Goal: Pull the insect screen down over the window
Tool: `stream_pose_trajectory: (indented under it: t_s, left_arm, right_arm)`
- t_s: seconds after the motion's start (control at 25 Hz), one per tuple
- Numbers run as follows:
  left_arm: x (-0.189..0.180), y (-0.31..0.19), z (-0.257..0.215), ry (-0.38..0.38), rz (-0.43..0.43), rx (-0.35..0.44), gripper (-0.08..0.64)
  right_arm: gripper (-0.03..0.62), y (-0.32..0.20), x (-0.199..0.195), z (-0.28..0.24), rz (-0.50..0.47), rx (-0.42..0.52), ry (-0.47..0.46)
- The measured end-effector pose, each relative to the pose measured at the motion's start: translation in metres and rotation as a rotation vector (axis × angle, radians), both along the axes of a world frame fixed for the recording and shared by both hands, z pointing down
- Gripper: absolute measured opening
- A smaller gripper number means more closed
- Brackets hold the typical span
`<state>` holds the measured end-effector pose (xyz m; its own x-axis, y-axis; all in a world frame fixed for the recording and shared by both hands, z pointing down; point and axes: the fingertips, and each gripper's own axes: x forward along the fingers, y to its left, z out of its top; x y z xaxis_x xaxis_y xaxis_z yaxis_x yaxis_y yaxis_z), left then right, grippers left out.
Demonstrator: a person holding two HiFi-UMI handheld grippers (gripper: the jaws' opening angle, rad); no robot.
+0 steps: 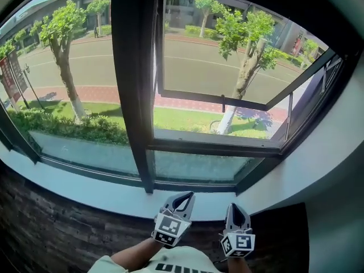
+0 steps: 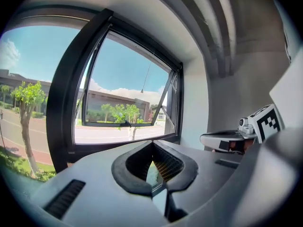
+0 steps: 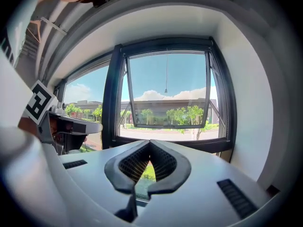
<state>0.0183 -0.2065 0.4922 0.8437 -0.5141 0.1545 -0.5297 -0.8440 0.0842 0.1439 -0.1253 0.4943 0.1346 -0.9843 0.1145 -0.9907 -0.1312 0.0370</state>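
A dark-framed window (image 1: 134, 95) fills the head view, and its right-hand sash (image 1: 227, 102) is swung outward. From the top of that opening a thin pull cord (image 3: 166, 72) hangs down and ends in a small bead; the same cord (image 2: 147, 77) shows in the left gripper view. I cannot see the screen itself. My left gripper (image 1: 183, 198) and right gripper (image 1: 235, 209) sit low and side by side, just short of the sill. Both are shut and hold nothing. Each one points at the window, as the left gripper (image 2: 152, 144) and the right gripper (image 3: 150, 143) show in their own views.
A white sill (image 1: 85, 189) runs under the window above a dark textured wall (image 1: 51, 232). A white side wall (image 1: 335, 152) closes the recess on the right. A fixed pane (image 1: 62, 84) lies to the left of the thick centre post. Outside are trees and a road.
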Motion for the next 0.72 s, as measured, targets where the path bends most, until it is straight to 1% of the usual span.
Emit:
stream_pose_trajectory:
  t_s: [0.16, 0.32, 0.4, 0.52, 0.6, 0.72]
  left_arm:
    - [0.005, -0.040, -0.006, -0.010, 0.022, 0.025, 0.014]
    - [0.019, -0.075, -0.022, -0.005, 0.033, 0.061, 0.014]
    - [0.027, -0.092, -0.034, -0.002, 0.024, 0.093, 0.014]
    - [0.040, -0.120, -0.062, 0.007, 0.002, 0.162, 0.014]
    - [0.051, -0.134, -0.093, 0.003, -0.001, 0.224, 0.014]
    - [0.067, -0.150, -0.149, -0.028, -0.035, 0.363, 0.014]
  right_arm:
    - [0.006, -0.037, 0.018, -0.012, 0.019, 0.035, 0.035]
    - [0.006, -0.069, 0.040, -0.036, 0.002, 0.079, 0.083]
    - [0.006, -0.082, 0.056, -0.050, -0.006, 0.104, 0.106]
    - [0.006, -0.101, 0.082, -0.072, -0.028, 0.156, 0.146]
    - [0.006, -0.113, 0.102, -0.097, -0.064, 0.189, 0.192]
    - [0.006, -0.128, 0.138, -0.146, -0.124, 0.227, 0.322]
